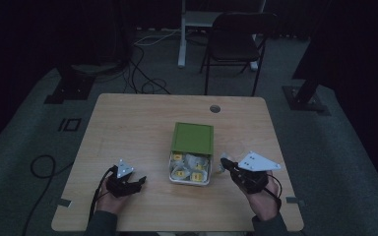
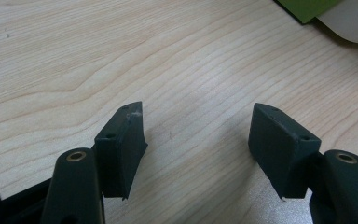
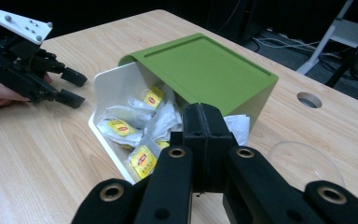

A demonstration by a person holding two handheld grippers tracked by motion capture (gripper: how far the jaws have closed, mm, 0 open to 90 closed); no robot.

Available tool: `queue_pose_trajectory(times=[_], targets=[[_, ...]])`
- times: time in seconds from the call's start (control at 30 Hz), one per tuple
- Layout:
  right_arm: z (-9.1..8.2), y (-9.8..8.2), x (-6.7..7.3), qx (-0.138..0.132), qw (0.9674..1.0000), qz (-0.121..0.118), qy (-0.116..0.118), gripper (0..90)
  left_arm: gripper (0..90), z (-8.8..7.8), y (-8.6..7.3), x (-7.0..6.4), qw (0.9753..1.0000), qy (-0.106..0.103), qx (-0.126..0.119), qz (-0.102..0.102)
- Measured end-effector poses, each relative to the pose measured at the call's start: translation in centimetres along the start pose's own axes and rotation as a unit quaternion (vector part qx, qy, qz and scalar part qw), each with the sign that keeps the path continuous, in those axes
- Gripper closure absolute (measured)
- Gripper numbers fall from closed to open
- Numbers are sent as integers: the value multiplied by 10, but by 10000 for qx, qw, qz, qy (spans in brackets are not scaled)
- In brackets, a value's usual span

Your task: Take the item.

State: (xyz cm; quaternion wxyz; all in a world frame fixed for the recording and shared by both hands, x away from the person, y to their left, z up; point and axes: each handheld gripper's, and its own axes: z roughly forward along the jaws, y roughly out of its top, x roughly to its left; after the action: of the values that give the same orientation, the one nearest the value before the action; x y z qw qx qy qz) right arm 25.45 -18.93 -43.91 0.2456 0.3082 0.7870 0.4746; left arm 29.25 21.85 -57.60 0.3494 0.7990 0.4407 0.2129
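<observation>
A white box stands mid-table, its green lid slid back over the far half. Several yellow-labelled tea bags lie in the uncovered part. My right gripper is just right of the box with its jaws pressed together. A white crinkled tea bag packet sticks out at their tips and looks pinched. My left gripper rests low over bare wood left of the box, open, with nothing between its jaws.
A clear round glass-like object sits on the table to the right of the box. A cable hole is at the table's far side. A black chair stands beyond the table.
</observation>
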Motion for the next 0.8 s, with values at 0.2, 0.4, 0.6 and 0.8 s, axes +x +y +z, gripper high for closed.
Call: queue_pose_trajectory(times=[0.2,0.4,0.6,0.8], targets=[[1,0,-6,-30,10000,56,-55,900,370,0,0,0,10000,-1,0,0],[2,0,-12,-31,9999,84,-122,900,369,0,0,0,10000,-1,2,2],[4,0,-18,-31,9997,145,-176,900,369,0,0,0,10000,-2,-5,-8],[5,-1,-24,-26,9996,182,-230,900,369,0,0,0,10000,-2,-4,-5]])
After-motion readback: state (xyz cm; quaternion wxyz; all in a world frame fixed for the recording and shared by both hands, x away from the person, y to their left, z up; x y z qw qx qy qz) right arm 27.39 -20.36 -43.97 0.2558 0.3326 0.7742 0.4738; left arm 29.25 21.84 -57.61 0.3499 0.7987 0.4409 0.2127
